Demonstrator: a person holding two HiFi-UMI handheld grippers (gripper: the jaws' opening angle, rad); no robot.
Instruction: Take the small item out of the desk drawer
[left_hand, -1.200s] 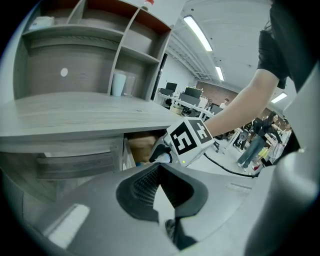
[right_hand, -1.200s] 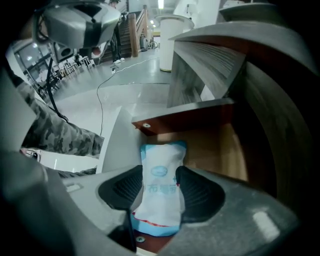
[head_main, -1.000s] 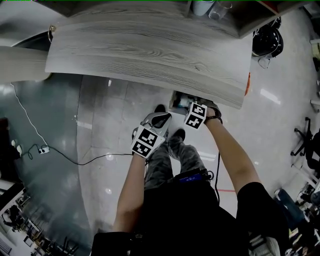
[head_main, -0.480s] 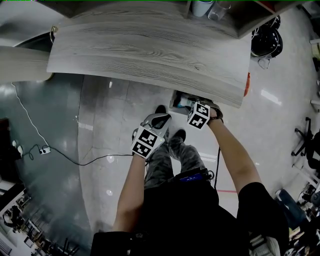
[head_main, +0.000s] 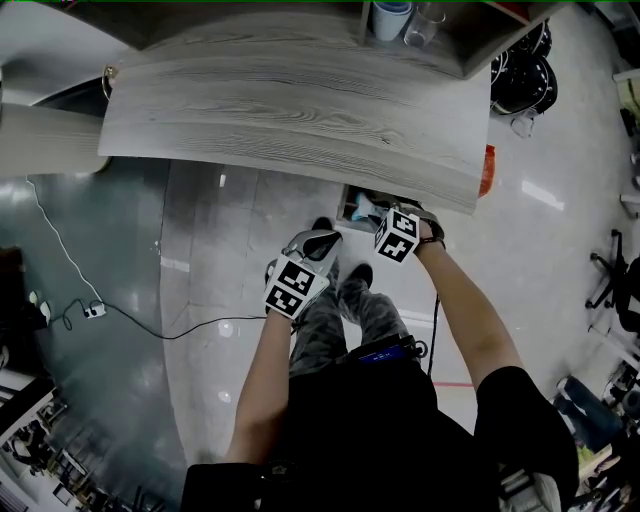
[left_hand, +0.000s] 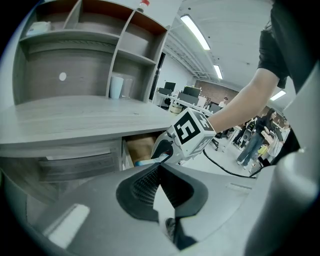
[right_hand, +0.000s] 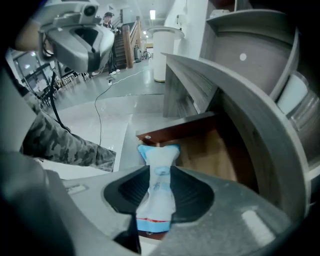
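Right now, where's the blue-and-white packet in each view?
Head view: packet at centre, at the mouth of the open drawer.
Left gripper view: centre, a blue-white tip just below the right gripper.
Right gripper view: bottom centre, pinched between the fingers, which have just been closing.
Shared landmark: the open drawer.

White-and-blue packet (right_hand: 159, 192) pinched upright above the open wooden drawer (right_hand: 205, 150).

The worktop (head_main: 300, 100) is pale grey with a wood grain. The small packet (right_hand: 159, 192) is white with light blue ends and a thin red line. The drawer (right_hand: 210, 150) is brown inside. The trousers (head_main: 330, 320) have a camouflage pattern.
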